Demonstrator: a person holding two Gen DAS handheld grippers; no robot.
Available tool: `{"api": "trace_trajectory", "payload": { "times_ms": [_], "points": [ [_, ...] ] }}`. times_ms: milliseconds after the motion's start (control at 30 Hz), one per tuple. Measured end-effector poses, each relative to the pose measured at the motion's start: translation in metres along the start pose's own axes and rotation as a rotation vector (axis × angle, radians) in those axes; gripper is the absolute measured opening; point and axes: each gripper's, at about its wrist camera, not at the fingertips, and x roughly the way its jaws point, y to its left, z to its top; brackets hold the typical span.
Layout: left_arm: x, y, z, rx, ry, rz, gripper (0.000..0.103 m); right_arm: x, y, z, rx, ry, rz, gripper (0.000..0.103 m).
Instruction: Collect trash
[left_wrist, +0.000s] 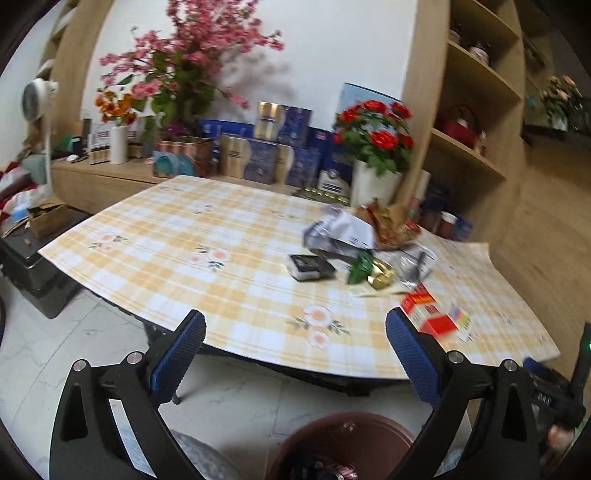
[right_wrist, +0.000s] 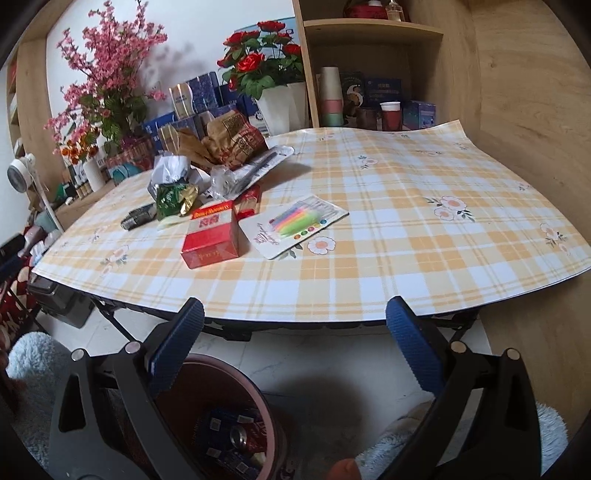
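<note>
Trash pile (left_wrist: 354, 240) on table (left_wrist: 184, 229), well beyond released, empty left gripper (left_wrist: 295, 332); right gripper (right_wrist: 295, 325) likewise spread.

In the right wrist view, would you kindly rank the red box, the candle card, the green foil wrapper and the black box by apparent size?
Largest to smallest:
1. candle card
2. red box, close to the card in size and nearer the camera, so this pair is unsure
3. green foil wrapper
4. black box

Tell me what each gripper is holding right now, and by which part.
Nothing is held. The left gripper and the right gripper both stand open, with only the table edge showing between their pads.
</note>
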Motion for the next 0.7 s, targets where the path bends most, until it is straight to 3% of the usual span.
{"api": "trace_trajectory", "payload": {
  "times_ms": [233, 367, 433, 500, 700],
  "points": [
    [0.009, 0.020, 0.003, -0.051, 0.027, 0.032, 0.096, 0.017, -0.011, 0.003, 0.017, 0.085, -0.066, 0.097],
    [0.019, 0.026, 0.000, -0.075, 0.066, 0.027, 0.096, 0.028, -0.016, 0.013, 0.035, 0.109, -0.043, 0.096],
    [0.026, 0.028, -0.002, -0.086, 0.089, 0.025, 0.096, 0.034, -0.015, 0.020, 0.032, 0.111, -0.032, 0.088],
    [0.033, 0.029, -0.003, -0.099, 0.113, 0.017, 0.096, 0.043, -0.013, 0.029, 0.042, 0.116, -0.020, 0.087],
    [0.052, 0.014, -0.006, -0.085, 0.150, -0.025, 0.096, 0.084, -0.011, 0.061, 0.164, 0.146, 0.005, 0.084]
  ]
}}
